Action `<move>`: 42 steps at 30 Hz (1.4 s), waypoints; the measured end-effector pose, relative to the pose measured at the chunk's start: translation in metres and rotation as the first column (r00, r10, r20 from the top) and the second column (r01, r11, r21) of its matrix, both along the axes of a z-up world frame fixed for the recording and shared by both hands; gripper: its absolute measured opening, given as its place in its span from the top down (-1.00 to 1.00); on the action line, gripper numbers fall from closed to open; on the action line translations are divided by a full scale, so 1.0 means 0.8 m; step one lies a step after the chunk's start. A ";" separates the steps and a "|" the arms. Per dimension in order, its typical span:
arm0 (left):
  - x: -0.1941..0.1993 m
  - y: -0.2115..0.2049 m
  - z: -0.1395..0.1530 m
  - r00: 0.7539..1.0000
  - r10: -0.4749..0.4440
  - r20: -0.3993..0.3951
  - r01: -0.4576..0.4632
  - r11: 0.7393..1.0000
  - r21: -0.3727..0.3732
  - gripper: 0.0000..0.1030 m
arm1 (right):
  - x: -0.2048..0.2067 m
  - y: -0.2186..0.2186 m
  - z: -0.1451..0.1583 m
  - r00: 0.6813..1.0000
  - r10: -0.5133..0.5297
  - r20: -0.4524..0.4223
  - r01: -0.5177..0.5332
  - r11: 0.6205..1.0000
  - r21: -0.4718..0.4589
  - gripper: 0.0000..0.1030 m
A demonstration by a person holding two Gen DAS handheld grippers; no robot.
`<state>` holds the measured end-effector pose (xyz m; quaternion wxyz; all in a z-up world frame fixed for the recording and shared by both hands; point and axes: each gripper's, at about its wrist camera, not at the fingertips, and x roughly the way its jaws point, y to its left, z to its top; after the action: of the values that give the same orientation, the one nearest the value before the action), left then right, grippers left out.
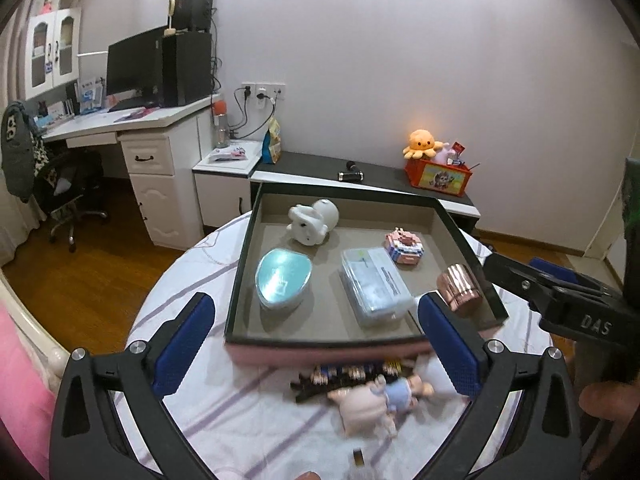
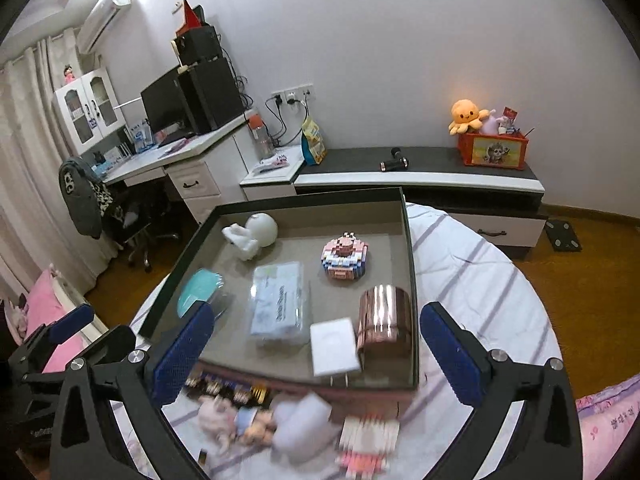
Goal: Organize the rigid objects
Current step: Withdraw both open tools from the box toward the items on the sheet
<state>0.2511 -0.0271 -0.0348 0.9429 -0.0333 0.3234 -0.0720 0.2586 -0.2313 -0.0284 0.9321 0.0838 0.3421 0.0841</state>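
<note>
A dark-rimmed tray (image 1: 468, 240) (image 2: 409, 264) with a pink base sits on a round striped table. In it lie a white figurine (image 1: 312, 220) (image 2: 250, 236), a teal case (image 1: 282, 278) (image 2: 198, 290), a clear plastic box (image 1: 374, 286) (image 2: 278, 304), a pink block model (image 1: 404, 246) (image 2: 345, 258), a rose-gold cylinder (image 1: 460, 286) (image 2: 386, 322) and a white charger (image 2: 334, 346). In front of the tray lie a small doll (image 1: 372, 400) (image 2: 236, 420) and a dark hair clip (image 1: 344, 376) (image 2: 224, 390). My left gripper (image 1: 316, 348) is open and empty above the tray's near edge. My right gripper (image 2: 316, 354) is open and empty above the charger.
A pink-and-white striped item (image 2: 368, 440) and a pale lump (image 2: 300, 420) lie on the cloth near the doll. Behind stand a white desk (image 1: 156, 120) with a monitor, an office chair (image 1: 68, 188), and a low cabinet (image 2: 420, 178) with an orange toy crate (image 2: 494, 150).
</note>
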 end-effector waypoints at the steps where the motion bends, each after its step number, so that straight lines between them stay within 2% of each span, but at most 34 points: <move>1: -0.008 0.001 0.003 1.000 0.004 0.007 -0.004 1.000 0.001 -0.99 | -0.009 0.001 0.003 1.000 -0.003 0.008 0.003 1.000 -0.004 -1.00; 11: -0.075 0.003 0.020 0.999 0.021 0.043 -0.021 1.000 0.001 -0.99 | -0.099 -0.007 0.022 0.995 -0.046 0.087 0.049 0.998 -0.027 -1.00; 20: -0.127 0.002 0.017 0.999 0.015 0.050 -0.015 1.000 0.002 -0.99 | -0.159 -0.004 0.017 0.993 -0.057 0.105 0.063 0.997 -0.054 -1.00; 30: -0.161 0.005 0.007 0.999 0.014 0.034 -0.014 1.000 -0.018 -0.99 | -0.190 0.010 0.012 0.993 -0.045 0.110 0.054 0.995 -0.080 -1.00; 42: -0.170 0.009 0.005 0.999 0.016 0.031 -0.015 1.000 -0.023 -0.99 | -0.197 0.014 0.014 0.993 -0.048 0.109 0.056 0.995 -0.078 -1.00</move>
<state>0.1154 -0.0200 -0.0305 0.9479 -0.0454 0.3078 -0.0687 0.1009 -0.2203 -0.0168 0.9536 0.0502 0.2926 0.0502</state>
